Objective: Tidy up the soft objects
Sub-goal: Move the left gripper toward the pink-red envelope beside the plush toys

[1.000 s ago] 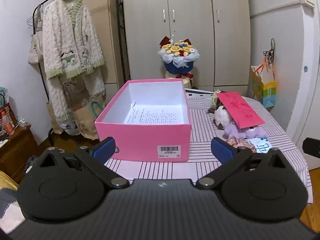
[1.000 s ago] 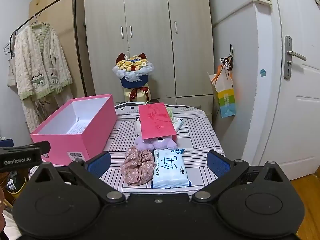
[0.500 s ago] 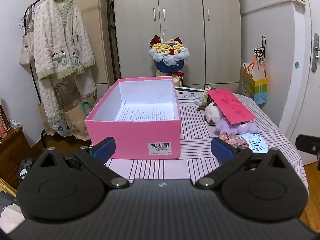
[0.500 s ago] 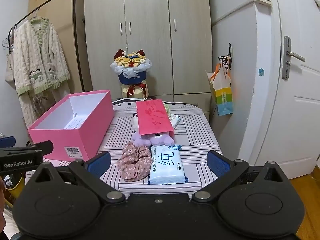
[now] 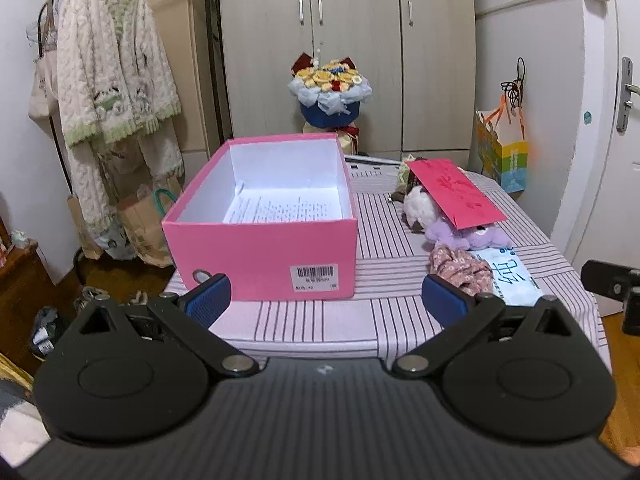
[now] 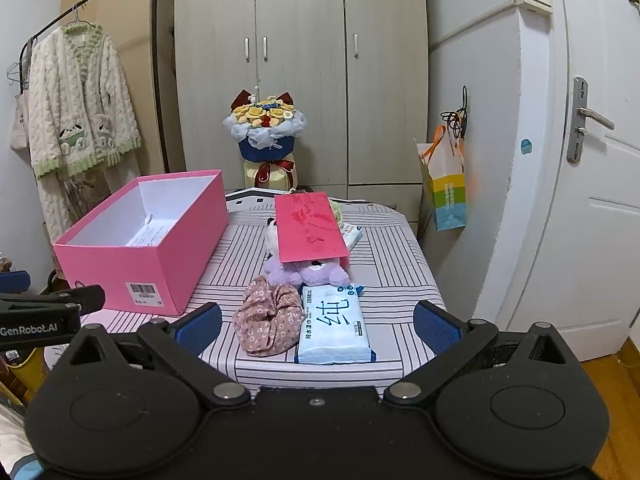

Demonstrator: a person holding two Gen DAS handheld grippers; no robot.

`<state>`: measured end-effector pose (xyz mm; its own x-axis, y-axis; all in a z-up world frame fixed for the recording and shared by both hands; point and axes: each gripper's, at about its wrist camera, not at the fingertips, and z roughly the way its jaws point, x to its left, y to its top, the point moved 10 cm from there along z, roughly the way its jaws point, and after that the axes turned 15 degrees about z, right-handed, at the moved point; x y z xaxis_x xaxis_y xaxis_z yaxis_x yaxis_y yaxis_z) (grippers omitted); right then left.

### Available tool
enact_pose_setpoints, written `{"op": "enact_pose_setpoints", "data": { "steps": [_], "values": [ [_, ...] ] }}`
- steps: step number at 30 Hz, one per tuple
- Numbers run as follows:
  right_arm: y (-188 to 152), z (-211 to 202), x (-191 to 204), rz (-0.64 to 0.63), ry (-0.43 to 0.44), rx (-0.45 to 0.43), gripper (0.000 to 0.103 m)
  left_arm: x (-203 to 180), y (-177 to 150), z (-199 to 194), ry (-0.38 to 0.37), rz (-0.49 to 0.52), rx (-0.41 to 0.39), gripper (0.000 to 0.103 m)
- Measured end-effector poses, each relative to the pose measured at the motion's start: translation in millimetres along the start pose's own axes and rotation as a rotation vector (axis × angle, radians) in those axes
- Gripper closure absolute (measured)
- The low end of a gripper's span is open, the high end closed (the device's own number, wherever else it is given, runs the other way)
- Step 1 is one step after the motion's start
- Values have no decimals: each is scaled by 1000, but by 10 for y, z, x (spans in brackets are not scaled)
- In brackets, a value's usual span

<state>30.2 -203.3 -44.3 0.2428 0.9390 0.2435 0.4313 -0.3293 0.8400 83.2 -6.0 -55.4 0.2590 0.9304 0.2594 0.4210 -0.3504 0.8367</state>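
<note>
Left wrist view: your left gripper (image 5: 325, 299) hung short of the table (image 5: 312, 320) with its jaws spread wide and nothing between them. The pink box (image 5: 262, 236) stood open just ahead, its long axis running away from you, a printed sheet lying on its floor. To the right lay the soft things: a floral scrunchie (image 5: 460, 267), a purple plush (image 5: 466, 236) and a white plush (image 5: 416, 208) half hidden beneath a red envelope (image 5: 454, 194).

Right wrist view: your right gripper (image 6: 316, 326) was likewise spread wide and empty, lined up on the scrunchie (image 6: 269, 314), which sat near the table's front edge, touching a wipes pack (image 6: 335, 322) on its right and just in front of the purple plush (image 6: 304, 272). The scrunchie was a bunched ring with no clear long axis; the wipes pack ran lengthwise away from you. The box (image 6: 140, 248) stood well apart to the left.

The step in hand looked like a first reach for the scrunchie. You would have done well to come down over its middle, keep the right finger clear of the wipes pack, and pinch a thick fold so the cloth did not slip.
</note>
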Motion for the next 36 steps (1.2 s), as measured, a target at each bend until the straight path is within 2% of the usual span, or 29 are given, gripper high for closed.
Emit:
{"op": "enact_pose_setpoints", "data": {
  "steps": [14, 18, 27, 36],
  "values": [
    [-34, 30, 11, 7, 19, 23, 0, 20, -143, 118, -86, -89, 74, 0],
    [-71, 58, -7, 43, 49, 45, 0, 41, -156, 137, -71, -97, 78, 0],
    [-84, 33, 61, 9, 65, 32, 0, 56, -127, 98, -34, -54, 30, 0],
    [-116, 40, 89, -18, 63, 21, 0, 109, -137, 81, -13, -42, 26, 0]
  ]
}}
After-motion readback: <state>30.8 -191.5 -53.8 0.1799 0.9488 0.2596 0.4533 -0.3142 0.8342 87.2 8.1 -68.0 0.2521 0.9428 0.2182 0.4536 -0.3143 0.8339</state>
